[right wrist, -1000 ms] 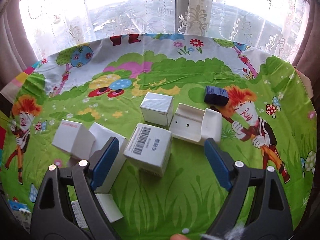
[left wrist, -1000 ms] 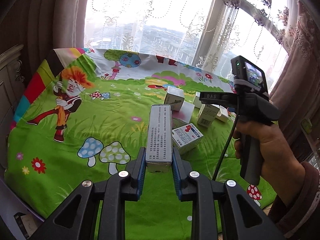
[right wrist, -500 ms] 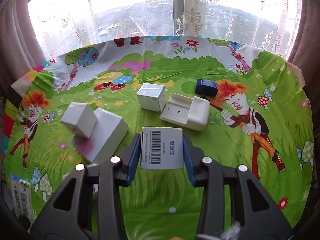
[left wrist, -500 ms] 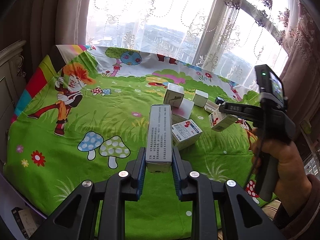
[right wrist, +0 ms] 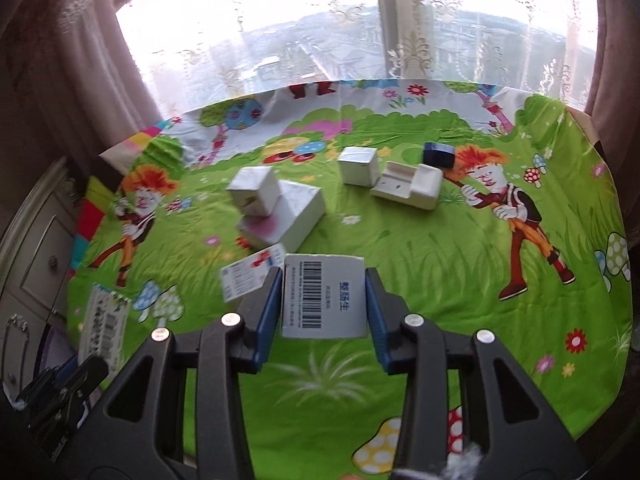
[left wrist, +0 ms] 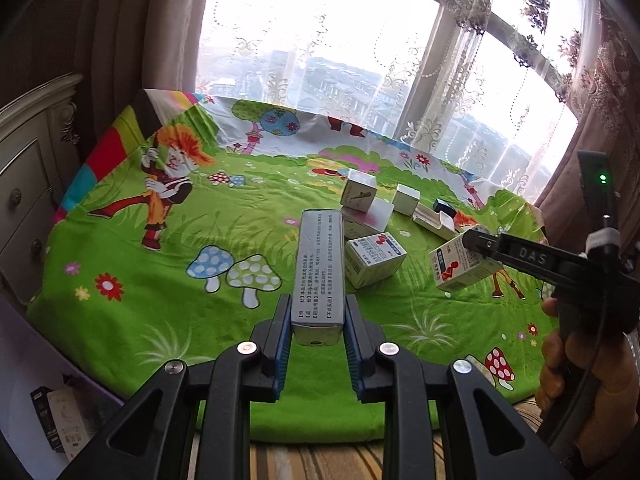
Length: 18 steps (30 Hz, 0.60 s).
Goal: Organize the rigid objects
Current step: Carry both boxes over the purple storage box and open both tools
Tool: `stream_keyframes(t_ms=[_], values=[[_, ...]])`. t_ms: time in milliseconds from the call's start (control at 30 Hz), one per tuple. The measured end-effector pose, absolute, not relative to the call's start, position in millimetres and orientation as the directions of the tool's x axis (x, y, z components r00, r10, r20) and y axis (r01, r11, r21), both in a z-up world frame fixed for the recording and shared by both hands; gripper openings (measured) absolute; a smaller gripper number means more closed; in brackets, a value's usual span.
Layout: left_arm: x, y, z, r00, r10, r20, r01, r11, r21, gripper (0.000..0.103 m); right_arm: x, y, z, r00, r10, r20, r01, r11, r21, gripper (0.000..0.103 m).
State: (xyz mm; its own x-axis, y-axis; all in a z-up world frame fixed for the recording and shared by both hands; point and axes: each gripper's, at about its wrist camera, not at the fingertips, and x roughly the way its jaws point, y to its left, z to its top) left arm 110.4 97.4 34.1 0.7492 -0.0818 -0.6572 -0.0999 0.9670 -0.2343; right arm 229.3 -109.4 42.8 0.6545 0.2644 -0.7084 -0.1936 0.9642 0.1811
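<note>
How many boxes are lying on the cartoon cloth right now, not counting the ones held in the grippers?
5: a white carton leaning on a pink-stained one, a red-print box near the right gripper, a silver cube, a dark blue box. More may be hidden.

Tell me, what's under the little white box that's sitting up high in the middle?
A bigger white box with a pink patch lies under the little white box, on the green cloth. Whatever is beneath that big box is hidden.

"DAS" is read on the right gripper [left wrist: 480, 244] arm | a barcode and "整肠生" are printed on the white box [right wrist: 323, 296] | long grey box [left wrist: 320, 268] print is noted as too small to be read.
</note>
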Motion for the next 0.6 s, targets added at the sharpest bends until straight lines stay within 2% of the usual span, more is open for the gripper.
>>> stream_keyframes(t_ms=[300,600], values=[[69,146,34,0.719,0.051,-0.694,-0.272,0.939,-0.212,0.025,175,-43,55,0.603,0.386,-0.698,-0.381,0.908,0.173,0.044],[21,227,16,0.620,0.239,-0.748,-0.502,0.853,-0.143,0.025,121,44,47,0.448,0.511,-0.734,-0.599,0.781,0.178,0.044]])
